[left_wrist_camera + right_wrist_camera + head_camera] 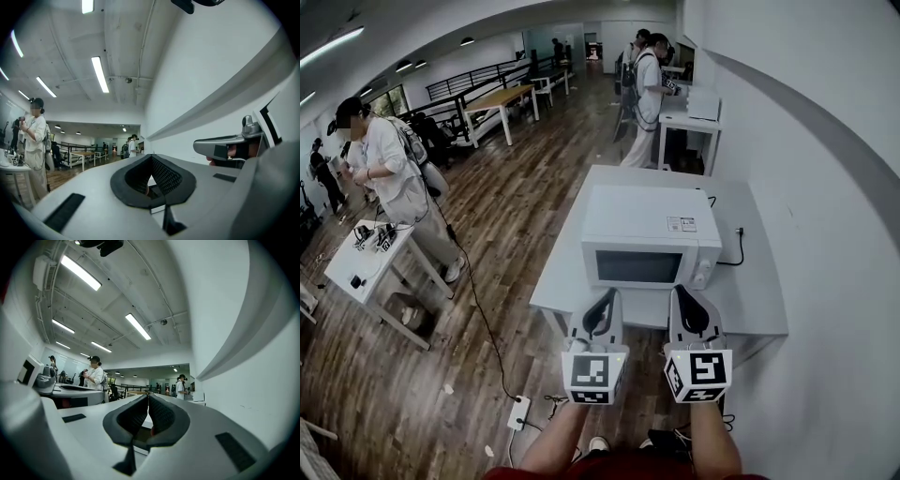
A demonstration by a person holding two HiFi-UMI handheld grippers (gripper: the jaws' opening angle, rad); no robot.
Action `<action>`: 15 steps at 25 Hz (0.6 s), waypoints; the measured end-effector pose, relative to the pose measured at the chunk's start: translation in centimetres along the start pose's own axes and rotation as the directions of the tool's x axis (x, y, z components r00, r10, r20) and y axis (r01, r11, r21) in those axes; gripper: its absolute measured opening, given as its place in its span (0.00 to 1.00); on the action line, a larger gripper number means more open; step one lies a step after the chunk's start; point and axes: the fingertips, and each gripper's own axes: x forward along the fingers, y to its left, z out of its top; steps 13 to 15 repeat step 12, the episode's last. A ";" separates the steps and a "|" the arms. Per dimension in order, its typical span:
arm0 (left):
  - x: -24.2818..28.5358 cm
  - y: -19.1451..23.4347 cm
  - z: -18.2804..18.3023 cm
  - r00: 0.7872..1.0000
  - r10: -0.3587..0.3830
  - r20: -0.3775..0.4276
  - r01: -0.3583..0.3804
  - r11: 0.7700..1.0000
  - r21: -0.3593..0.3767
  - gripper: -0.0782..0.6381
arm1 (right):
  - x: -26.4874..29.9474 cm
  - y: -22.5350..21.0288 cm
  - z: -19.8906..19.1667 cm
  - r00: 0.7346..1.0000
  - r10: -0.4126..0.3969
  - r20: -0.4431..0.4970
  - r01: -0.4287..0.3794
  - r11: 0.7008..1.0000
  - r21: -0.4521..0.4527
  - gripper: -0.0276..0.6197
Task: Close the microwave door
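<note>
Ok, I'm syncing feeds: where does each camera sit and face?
Head view: on the person's head, steeply down at the microwave; forearms, left claw, right claw show.
Left gripper view: on the left claw, level along its shut jaws, wall at right.
Right gripper view: same on the right claw, jaws shut.
Shared: both gripper views catch the capped person in white.

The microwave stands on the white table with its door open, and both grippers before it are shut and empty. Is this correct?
Not quite: the head view shows the door closed, flush with the microwave front. The rest holds: white table, left gripper and right gripper shut and empty.
</note>
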 end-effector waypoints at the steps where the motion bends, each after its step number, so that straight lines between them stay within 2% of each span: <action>1: 0.0 0.0 0.0 1.000 -0.003 0.001 0.003 1.000 0.000 0.15 | 0.0 0.0 0.1 1.000 -0.003 0.002 0.003 1.000 -0.002 0.09; 5: -0.2 -0.3 -0.2 1.000 -0.014 0.000 0.014 1.000 -0.002 0.15 | -0.4 -0.2 0.4 1.000 -0.018 0.004 0.018 1.000 -0.007 0.09; 12: 2.9 0.0 0.9 0.997 -0.021 0.078 0.019 0.999 0.033 0.15 | 1.4 -2.0 1.5 0.997 -0.023 0.072 0.026 0.999 -0.038 0.09; 15: 2.9 0.0 0.9 0.997 -0.021 0.078 0.019 0.999 0.033 0.15 | 1.4 -2.0 1.5 0.997 -0.023 0.072 0.026 0.999 -0.038 0.09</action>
